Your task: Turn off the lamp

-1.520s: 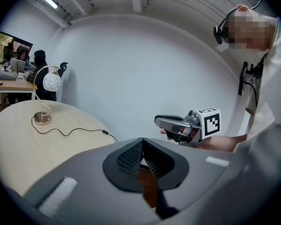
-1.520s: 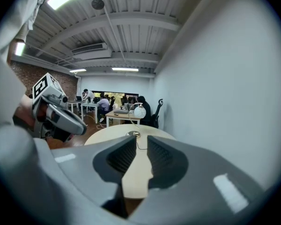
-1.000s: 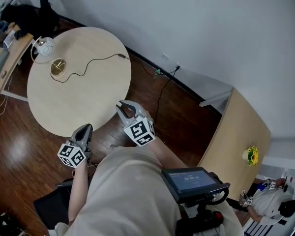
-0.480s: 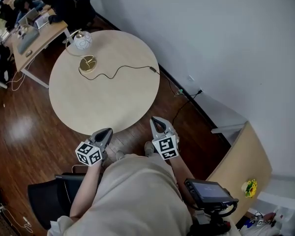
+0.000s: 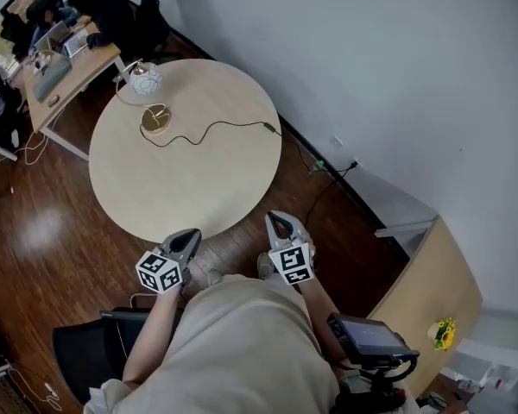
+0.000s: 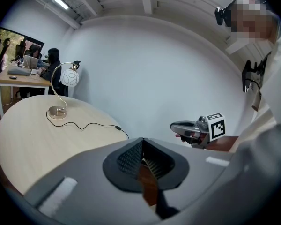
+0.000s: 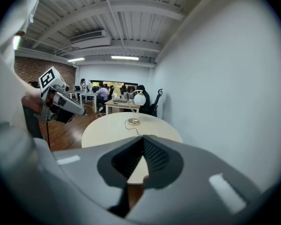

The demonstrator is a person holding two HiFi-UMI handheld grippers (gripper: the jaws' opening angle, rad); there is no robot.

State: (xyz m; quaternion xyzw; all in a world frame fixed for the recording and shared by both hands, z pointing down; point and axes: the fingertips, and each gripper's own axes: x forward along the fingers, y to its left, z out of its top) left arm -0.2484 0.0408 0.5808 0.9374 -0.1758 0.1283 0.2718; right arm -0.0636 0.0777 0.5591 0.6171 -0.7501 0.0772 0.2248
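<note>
Lamps: one lamp (image 5: pixel 145 79), a white globe shade over a round gold base, stands at the far left of the round table (image 5: pixel 198 175), well apart from both grippers
Cords: one black cord (image 5: pixel 209 128) snakes right from the lamp's base across the tabletop to the wall side
Grippers: two, side by side just off the table's near edge
Left gripper (image 5: pixel 190 234): jaws pressed together, nothing between them
Right gripper (image 5: pixel 279 219): jaws closed tight, empty, pointing towards the lamp
Tables: three, the round one, a cluttered desk (image 5: pixel 69 72) at far left, and a wooden table (image 5: pixel 432 274) at near right bearing one yellow flower bunch (image 5: pixel 439 333)
</note>
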